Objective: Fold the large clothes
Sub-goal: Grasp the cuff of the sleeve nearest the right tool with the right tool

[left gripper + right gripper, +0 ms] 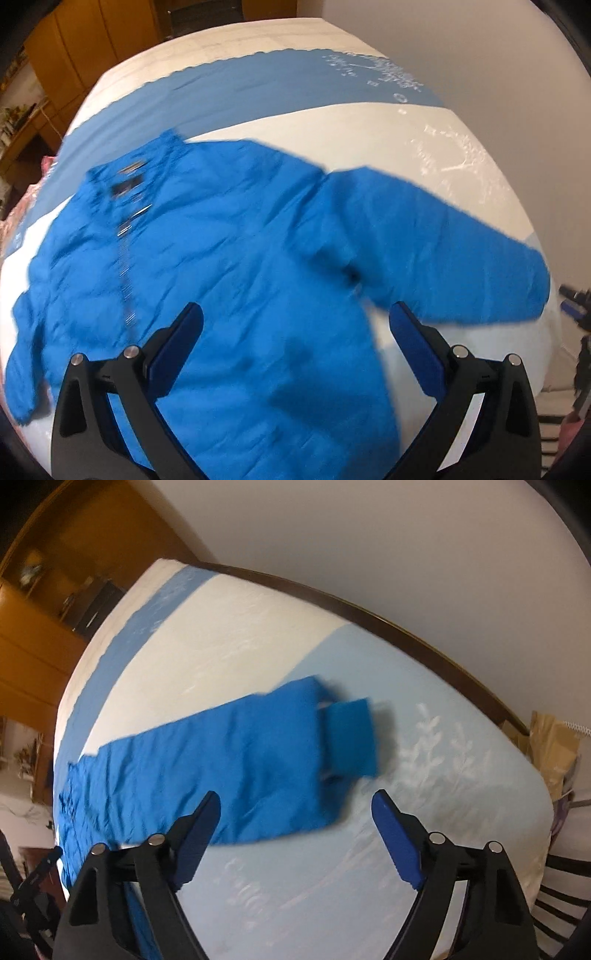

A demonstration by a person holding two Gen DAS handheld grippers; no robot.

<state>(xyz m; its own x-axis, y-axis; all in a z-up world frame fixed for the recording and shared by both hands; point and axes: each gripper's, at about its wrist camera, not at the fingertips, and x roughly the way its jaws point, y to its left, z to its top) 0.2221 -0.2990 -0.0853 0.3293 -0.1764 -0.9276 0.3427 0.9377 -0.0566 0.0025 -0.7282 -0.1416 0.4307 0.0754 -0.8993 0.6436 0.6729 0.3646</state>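
Lying on striped bedspread (332, 122) — blue jacket (229, 258), wooden cabinets (33, 635)

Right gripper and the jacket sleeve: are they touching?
Cannot tell. In the right wrist view the right gripper is open, its left finger overlapping the blue jacket's sleeve in the image, but motion blur hides any contact or gap.

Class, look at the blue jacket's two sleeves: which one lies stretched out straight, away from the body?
The sleeve below the open right gripper, reaching out flat across the bedspread. The other sleeve lies bunched against the jacket's side.
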